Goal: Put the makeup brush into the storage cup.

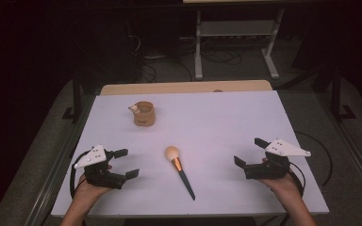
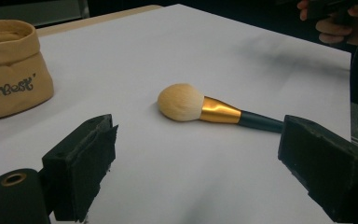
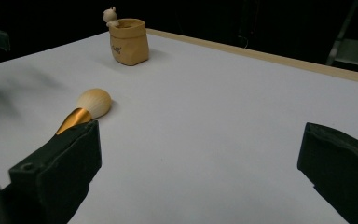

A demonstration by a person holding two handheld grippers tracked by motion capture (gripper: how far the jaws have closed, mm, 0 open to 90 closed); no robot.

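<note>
A makeup brush with a cream head, gold ferrule and dark handle lies flat on the white table, between my two hands. In the left gripper view the brush rests ahead of the jaws, head to the left. The right gripper view has its head past the left jaw. A tan pouch-shaped cup stands upright at the back left. My left gripper is open near the front left, nothing between its jaws. At the front right my right gripper is open and empty too.
A small pale figure perches on the cup's rim. A wooden strip runs along the table's far edge. Beyond it stand a metal frame and cables on a dark floor. Wide bare tabletop lies around the brush.
</note>
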